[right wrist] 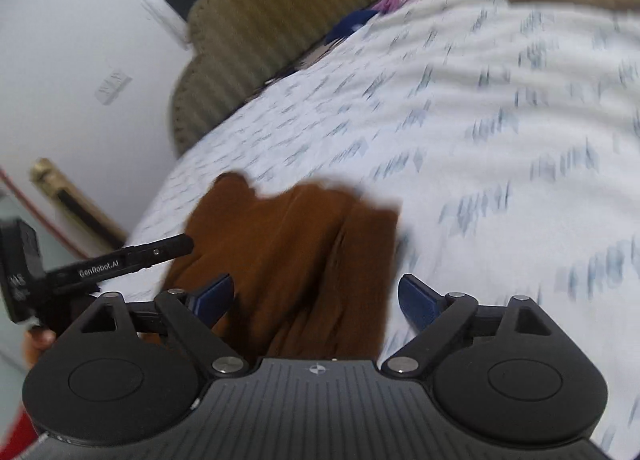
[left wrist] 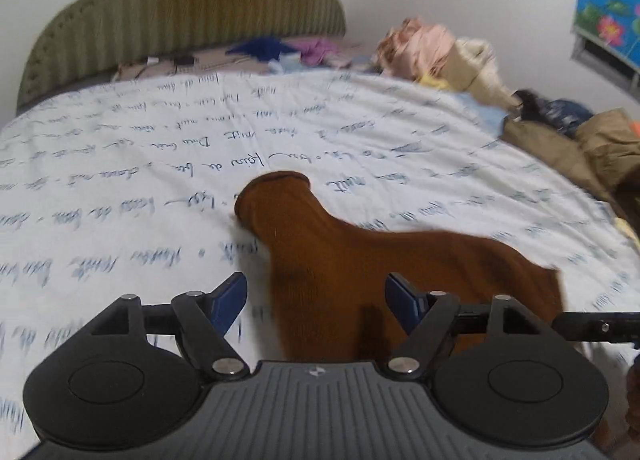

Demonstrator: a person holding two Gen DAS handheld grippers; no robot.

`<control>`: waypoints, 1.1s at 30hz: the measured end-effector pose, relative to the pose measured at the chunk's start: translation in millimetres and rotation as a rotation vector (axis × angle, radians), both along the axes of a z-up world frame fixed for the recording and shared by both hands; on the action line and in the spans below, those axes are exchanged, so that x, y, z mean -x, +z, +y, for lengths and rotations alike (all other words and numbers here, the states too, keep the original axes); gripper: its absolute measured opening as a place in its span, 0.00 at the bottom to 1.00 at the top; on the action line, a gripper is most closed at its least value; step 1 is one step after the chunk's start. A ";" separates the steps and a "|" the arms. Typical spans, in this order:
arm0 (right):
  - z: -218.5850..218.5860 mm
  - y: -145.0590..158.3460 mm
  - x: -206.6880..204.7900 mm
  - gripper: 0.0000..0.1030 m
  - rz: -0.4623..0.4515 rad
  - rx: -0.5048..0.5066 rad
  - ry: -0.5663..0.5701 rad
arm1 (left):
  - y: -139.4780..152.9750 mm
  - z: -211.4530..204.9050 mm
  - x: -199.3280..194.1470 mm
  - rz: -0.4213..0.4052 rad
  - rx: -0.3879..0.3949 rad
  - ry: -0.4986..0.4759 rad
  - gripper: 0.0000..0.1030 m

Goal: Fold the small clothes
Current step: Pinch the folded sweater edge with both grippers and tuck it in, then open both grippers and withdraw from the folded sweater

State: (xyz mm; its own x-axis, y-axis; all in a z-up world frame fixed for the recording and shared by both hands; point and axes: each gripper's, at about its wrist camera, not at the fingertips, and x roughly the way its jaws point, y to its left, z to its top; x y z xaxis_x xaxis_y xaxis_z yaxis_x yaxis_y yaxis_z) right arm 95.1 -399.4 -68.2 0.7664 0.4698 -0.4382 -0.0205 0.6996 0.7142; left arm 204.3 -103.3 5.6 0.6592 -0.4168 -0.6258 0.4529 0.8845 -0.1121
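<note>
Left wrist view shows our left gripper [left wrist: 314, 302] and right gripper [right wrist: 316, 300] both spread apart, empty, over the brown sock [left wrist: 340, 256] lying on the bedsheet [left wrist: 120, 180]; we should pinch opposite ends squarely before folding.

Both wrist views were evenly and softly lit, moderately bright, with no glare and no visible lamp; only a faint shadow sat under the brown garment [left wrist: 360, 260]. Motion blur smeared the script print on the white bedsheet [left wrist: 120, 164], worst toward the near edges and across the whole right view, where the print [right wrist: 520, 120] became streaks. Fisheye distortion bowed the bed edge and the green headboard [left wrist: 180, 8], while the near gripper bodies stayed sharp.
</note>
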 end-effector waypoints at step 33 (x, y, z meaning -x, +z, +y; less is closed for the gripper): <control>124.1 65.5 137.9 1.00 -0.105 -0.169 0.209 | 37.6 85.8 193.1 -0.214 -0.207 0.353 0.99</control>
